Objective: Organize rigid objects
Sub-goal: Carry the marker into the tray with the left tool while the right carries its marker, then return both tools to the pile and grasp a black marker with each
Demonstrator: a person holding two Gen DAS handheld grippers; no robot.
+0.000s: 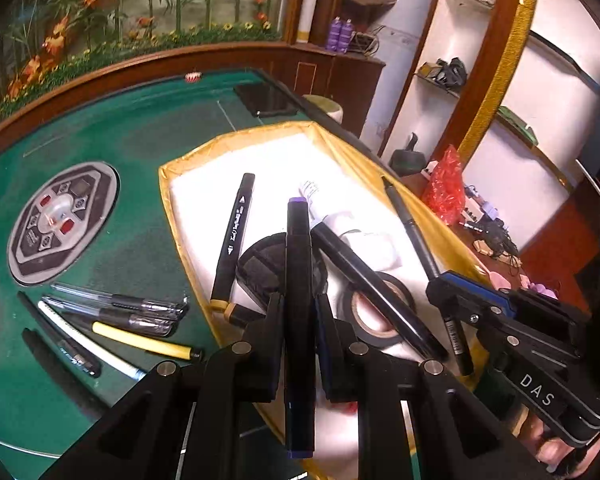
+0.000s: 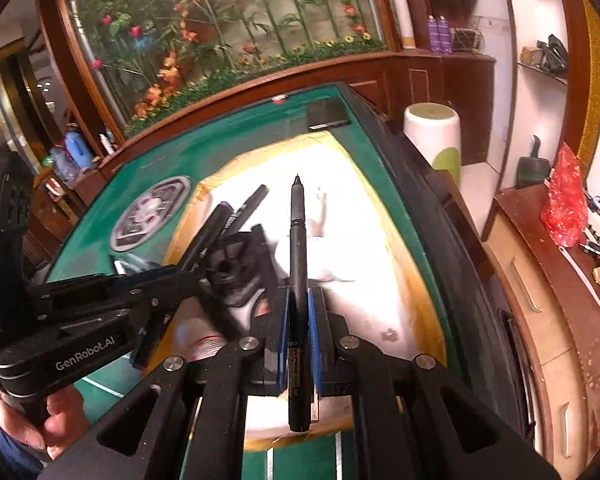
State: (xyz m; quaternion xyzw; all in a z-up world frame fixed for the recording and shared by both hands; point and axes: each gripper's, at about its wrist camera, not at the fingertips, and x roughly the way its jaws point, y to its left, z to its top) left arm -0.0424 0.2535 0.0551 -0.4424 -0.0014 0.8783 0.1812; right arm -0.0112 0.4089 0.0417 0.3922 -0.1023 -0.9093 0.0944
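My left gripper (image 1: 299,310) is shut on a black marker with a purple cap (image 1: 299,280), held over the yellow-edged tray (image 1: 188,248) with a white lining. My right gripper (image 2: 298,308) is shut on a thin black pen (image 2: 298,248), also above the tray (image 2: 400,248); it shows at the right of the left wrist view (image 1: 440,280). In the tray lie a black marker (image 1: 234,240), a black pen (image 1: 364,280), a roll of black tape (image 1: 376,312), a round black puff (image 1: 268,264) and a white tube (image 1: 320,204). Several pens (image 1: 116,320) lie on the green table left of the tray.
A round control panel (image 1: 60,220) sits in the green table's middle. A black phone (image 1: 266,100) lies at the far edge. A white stool (image 2: 434,136) and a wooden sideboard with a red bag (image 2: 564,200) stand to the right of the table.
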